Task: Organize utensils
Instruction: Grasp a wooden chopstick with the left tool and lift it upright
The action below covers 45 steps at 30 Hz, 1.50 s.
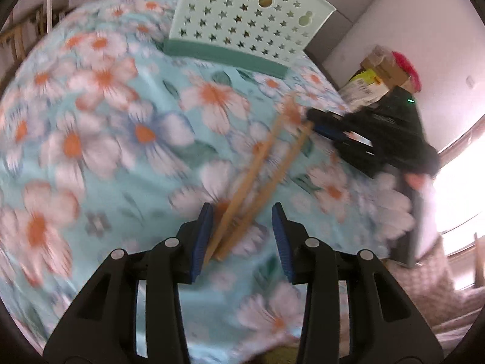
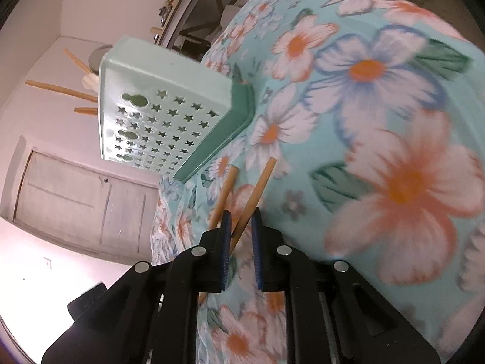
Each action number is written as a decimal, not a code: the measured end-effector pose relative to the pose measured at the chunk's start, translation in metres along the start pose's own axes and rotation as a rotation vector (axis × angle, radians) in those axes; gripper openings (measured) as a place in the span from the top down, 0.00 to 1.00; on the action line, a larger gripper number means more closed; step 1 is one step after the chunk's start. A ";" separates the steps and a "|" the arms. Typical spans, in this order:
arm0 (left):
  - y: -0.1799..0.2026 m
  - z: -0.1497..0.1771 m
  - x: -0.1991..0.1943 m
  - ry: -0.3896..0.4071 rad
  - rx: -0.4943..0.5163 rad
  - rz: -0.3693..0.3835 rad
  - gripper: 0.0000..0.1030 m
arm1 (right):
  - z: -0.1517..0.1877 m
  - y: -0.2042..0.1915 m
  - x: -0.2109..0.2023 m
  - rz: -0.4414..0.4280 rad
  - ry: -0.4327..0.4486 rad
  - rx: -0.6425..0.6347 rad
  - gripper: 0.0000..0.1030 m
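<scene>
1. Left wrist view: the left gripper (image 1: 242,239) is partly open and tipped down at the floral cloth (image 1: 100,139). The near ends of the two chopsticks (image 1: 260,176) sit between its blue pads; the left pad looks like it's touching them, the right pad stands clear, so no real clamp as far as I can tell. The sticks run long-ways from those pads up and to the right, straight toward the right gripper (image 1: 315,121) coming in from the right side. That one looks to be at their far ends.

2. Same view: the mint utensil holder (image 1: 242,21) with the star holes stands at the far side of the cloth, a bit left of where the sticks point. Nothing lies between.

3. Right wrist view: the right gripper (image 2: 241,227) is nearly closed, and one chopstick (image 2: 254,194) is pinched between its pads. The other stick (image 2: 225,194) runs just left of the left pad, outside the grip. Both point up toward the holder's (image 2: 169,91) dark green base; more sticks poke out of its top, far left.

4. My guess: the right hand is nearer the holder, so it carries.
</scene>
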<state>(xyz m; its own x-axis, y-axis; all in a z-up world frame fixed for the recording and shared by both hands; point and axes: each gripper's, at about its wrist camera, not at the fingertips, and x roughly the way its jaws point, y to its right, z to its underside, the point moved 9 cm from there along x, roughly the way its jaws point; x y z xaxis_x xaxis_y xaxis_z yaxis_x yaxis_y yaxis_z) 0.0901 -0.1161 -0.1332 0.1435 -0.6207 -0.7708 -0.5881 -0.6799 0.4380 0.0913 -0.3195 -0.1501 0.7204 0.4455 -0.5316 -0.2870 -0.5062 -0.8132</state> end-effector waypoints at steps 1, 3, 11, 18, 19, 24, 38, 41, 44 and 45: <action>0.003 0.003 0.000 -0.005 -0.014 0.018 0.64 | 0.000 -0.002 0.004 0.003 -0.007 -0.009 0.88; 0.006 0.011 -0.002 -0.012 -0.047 0.061 0.64 | 0.000 -0.007 0.010 0.009 -0.018 -0.029 0.87; 0.001 0.016 -0.024 0.001 -0.085 0.104 0.64 | 0.011 -0.008 0.003 0.015 -0.023 -0.038 0.88; 0.003 -0.026 -0.031 0.061 -0.002 0.034 0.64 | 0.015 0.001 -0.013 0.003 0.003 -0.009 0.88; 0.005 -0.030 -0.029 0.061 0.009 0.027 0.63 | 0.015 0.003 -0.015 -0.001 0.004 -0.005 0.88; 0.031 -0.060 0.002 0.045 0.175 -0.059 0.62 | 0.014 0.008 -0.017 -0.012 0.008 -0.013 0.88; 0.058 -0.110 0.097 -0.078 0.339 -0.143 0.63 | 0.024 0.016 -0.031 -0.054 0.019 -0.044 0.89; 0.061 -0.114 0.104 -0.073 0.350 -0.168 0.66 | 0.025 0.015 -0.030 -0.058 0.019 -0.044 0.89; 0.060 -0.115 0.104 -0.063 0.366 -0.199 0.74 | 0.026 0.015 -0.031 -0.065 0.018 -0.044 0.89; 0.060 -0.115 0.104 -0.060 0.369 -0.206 0.76 | 0.026 0.015 -0.030 -0.066 0.018 -0.044 0.89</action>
<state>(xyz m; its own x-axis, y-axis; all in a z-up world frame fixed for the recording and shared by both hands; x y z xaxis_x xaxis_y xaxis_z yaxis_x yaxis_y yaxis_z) 0.1615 -0.2665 -0.1342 0.2477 -0.4549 -0.8554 -0.7988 -0.5955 0.0853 0.0487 -0.3218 -0.1526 0.7480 0.4663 -0.4723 -0.2106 -0.5080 -0.8352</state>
